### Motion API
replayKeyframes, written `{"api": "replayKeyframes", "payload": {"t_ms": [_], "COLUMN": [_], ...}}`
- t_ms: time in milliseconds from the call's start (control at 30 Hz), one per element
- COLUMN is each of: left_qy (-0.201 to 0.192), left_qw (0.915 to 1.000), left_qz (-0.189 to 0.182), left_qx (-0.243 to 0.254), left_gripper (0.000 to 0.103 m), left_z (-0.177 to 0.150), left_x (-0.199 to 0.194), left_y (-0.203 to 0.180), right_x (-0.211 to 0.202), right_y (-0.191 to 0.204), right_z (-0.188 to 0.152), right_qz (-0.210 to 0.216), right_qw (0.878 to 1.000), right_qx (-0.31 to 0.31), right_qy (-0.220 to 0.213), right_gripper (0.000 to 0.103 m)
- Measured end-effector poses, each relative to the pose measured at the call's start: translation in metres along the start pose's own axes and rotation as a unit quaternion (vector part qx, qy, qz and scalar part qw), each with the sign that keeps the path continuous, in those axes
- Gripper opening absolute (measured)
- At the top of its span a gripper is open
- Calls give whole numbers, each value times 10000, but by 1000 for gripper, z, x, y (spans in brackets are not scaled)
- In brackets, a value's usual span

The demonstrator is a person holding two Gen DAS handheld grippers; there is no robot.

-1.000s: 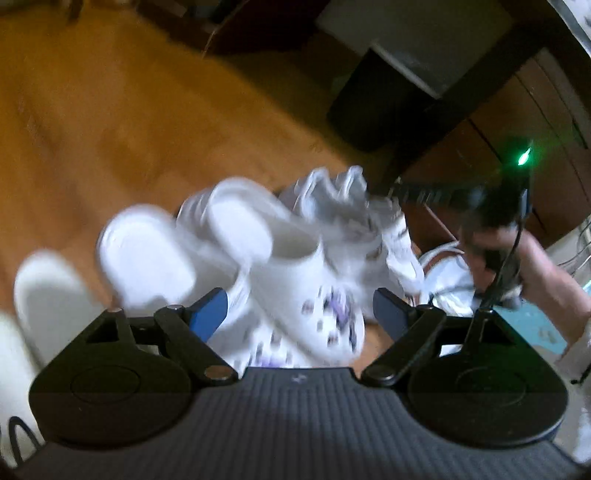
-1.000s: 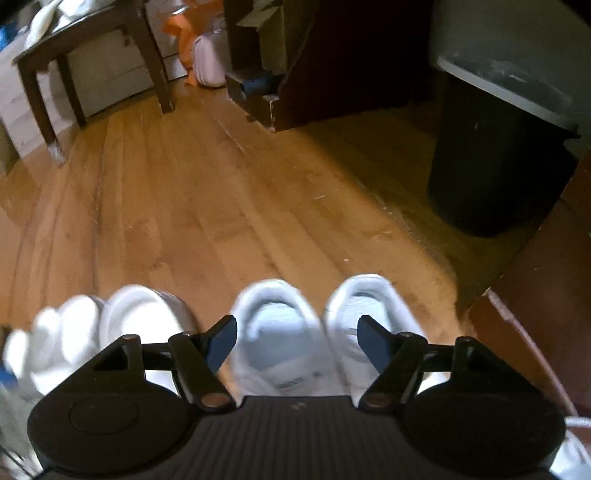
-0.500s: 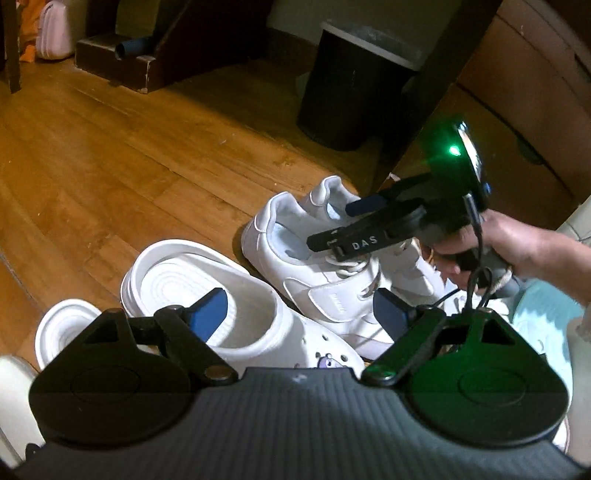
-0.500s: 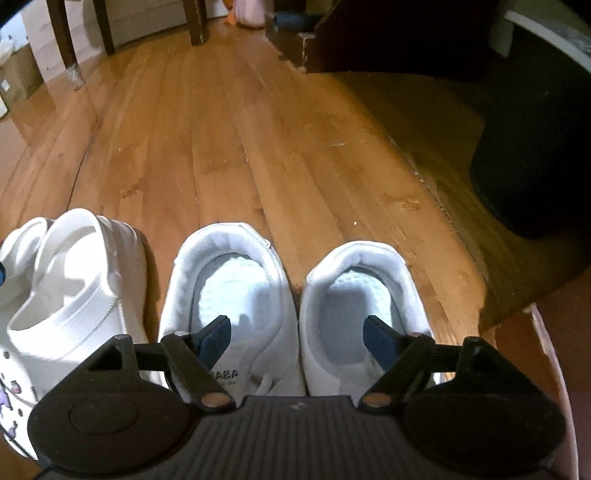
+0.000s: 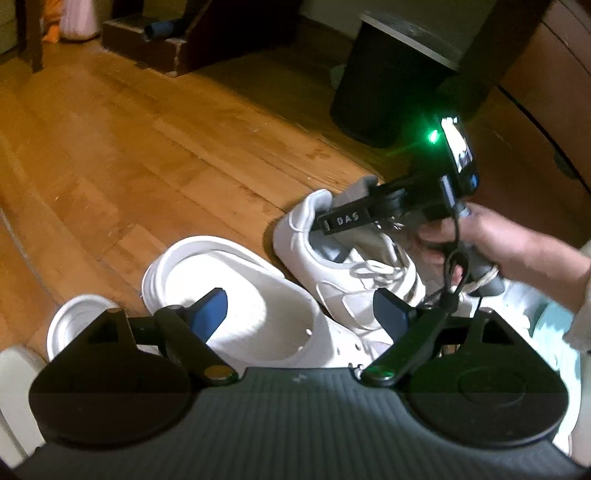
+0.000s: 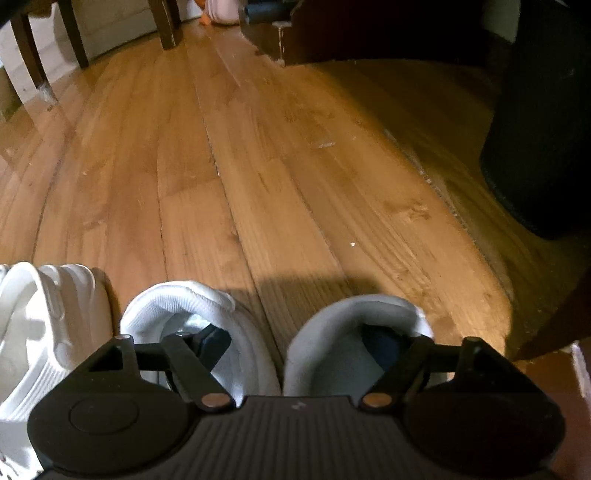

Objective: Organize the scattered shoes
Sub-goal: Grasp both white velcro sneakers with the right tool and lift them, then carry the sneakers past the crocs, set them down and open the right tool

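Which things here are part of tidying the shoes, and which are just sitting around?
Part of the job:
- white sneaker pair, heels side by side
- white clog beside them
- right hand-held gripper, open, one finger in each sneaker
- left hand-held gripper, open over the clog

Just sitting around:
- black bin
- dark wooden furniture
- table legs

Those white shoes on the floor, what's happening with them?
A person is tidying shoes with a grabbing tool in each hand. The right tool is open, one finger dipped inside each of the two white sneakers, which sit side by side on the wooden floor. The left tool hangs open above a white clog.
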State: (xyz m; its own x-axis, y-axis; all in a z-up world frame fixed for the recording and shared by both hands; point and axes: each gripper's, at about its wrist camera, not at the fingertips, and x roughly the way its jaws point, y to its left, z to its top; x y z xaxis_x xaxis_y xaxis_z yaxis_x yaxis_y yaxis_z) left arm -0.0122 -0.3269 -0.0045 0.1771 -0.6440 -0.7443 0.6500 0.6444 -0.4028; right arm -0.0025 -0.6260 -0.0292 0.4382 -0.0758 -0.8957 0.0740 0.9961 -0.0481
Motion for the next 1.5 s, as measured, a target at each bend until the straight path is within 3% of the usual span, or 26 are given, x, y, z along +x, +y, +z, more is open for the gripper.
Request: {"api": "replayKeyframes", "payload": {"t_ms": [33, 100, 167, 300, 467, 633, 867, 1000, 1167, 1333, 1500], "left_qy": [3, 8, 10, -110, -424, -833, -1089, -1309, -1375, -1371, -1231], "left_qw": [10000, 9999, 9998, 9996, 9986, 9957, 9917, 9841, 9757, 9720, 9710], "left_qz": [9, 28, 46, 54, -62, -134, 165, 494, 856, 995, 981], "left_qx": [-40, -121, -191, -269, -322, -379, -663, -1092, -1474, -1629, -1799], "left_gripper": [86, 86, 86, 86, 86, 86, 86, 86, 86, 86, 86], "left_z": [0, 0, 0, -1, -1, 1, 1, -4, -13, -22, -28], "left_x": [0, -1, -2, -10, -22, -39, -67, -94, -117, -130, -130], "left_y": [2, 5, 8, 9, 9, 13, 41, 81, 119, 139, 160], "right_x": [2, -5, -8, -30, -83, -137, -173, -173, -157, -120, -78], "right_y": [3, 6, 7, 6, 9, 29, 68, 102, 159, 196, 232], "right_z": [-1, -6, -8, -17, -21, -16, 41, 84, 129, 162, 184], "right_qz": [-35, -35, -92, -221, -342, -216, 224, 573, 1032, 1478, 1447], "right_qw": [10000, 9998, 9995, 9961, 9812, 9530, 9258, 9214, 9248, 9331, 9488], "right_qx": [-40, -19, 49, 276, 430, 377, -147, -286, -488, 102, -85], "right_qy": [-50, -203, -289, -807, -1851, -3000, -3772, -3833, -3629, -3276, -2806], "right_gripper": [72, 36, 30, 27, 26, 26, 25, 25, 25, 25, 25]}}
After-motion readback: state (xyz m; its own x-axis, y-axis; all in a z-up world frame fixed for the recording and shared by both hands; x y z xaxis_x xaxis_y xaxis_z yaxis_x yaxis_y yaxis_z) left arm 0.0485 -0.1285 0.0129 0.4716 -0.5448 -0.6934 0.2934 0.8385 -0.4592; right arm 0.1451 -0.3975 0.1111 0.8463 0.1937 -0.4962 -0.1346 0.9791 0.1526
